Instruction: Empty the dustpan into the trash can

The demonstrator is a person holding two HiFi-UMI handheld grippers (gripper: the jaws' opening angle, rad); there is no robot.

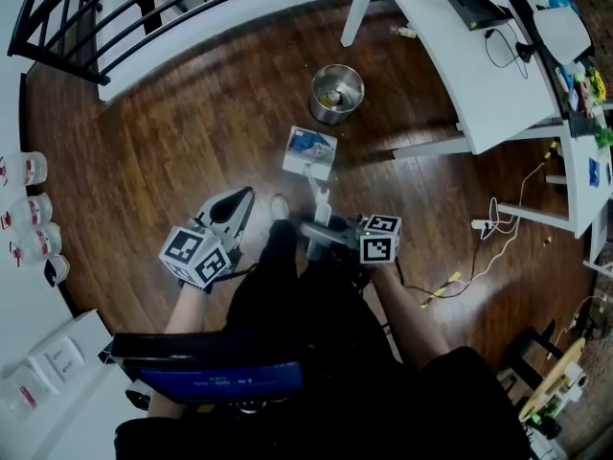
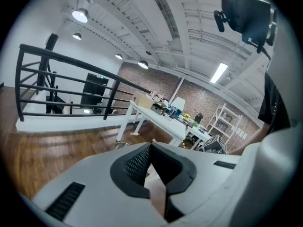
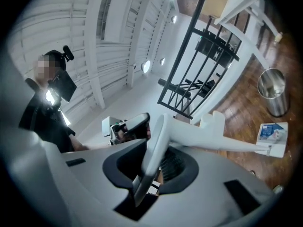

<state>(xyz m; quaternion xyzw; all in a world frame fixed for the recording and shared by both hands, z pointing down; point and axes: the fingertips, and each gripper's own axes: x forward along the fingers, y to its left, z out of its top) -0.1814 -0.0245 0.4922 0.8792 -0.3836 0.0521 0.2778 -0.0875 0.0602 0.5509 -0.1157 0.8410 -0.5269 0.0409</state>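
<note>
In the head view a white dustpan (image 1: 310, 151) with blue and white scraps in it hangs over the wooden floor, its long handle (image 1: 320, 204) running back toward me. My right gripper (image 1: 316, 230) is shut on that handle; in the right gripper view the handle (image 3: 152, 150) sits clamped between the jaws and the dustpan (image 3: 273, 136) hangs out at the right. The round metal trash can (image 1: 336, 94) stands on the floor just beyond the pan, also the trash can (image 3: 273, 91). My left gripper (image 1: 241, 204) is shut and empty, left of the handle, its jaws (image 2: 150, 148) closed together.
White tables (image 1: 479, 65) stand to the right of the can, one leg (image 1: 356, 12) close behind it. A black railing (image 1: 144, 17) runs along the far left. Cables and a power strip (image 1: 484, 226) lie on the floor at right. Cups (image 1: 34, 209) sit on a white surface at left.
</note>
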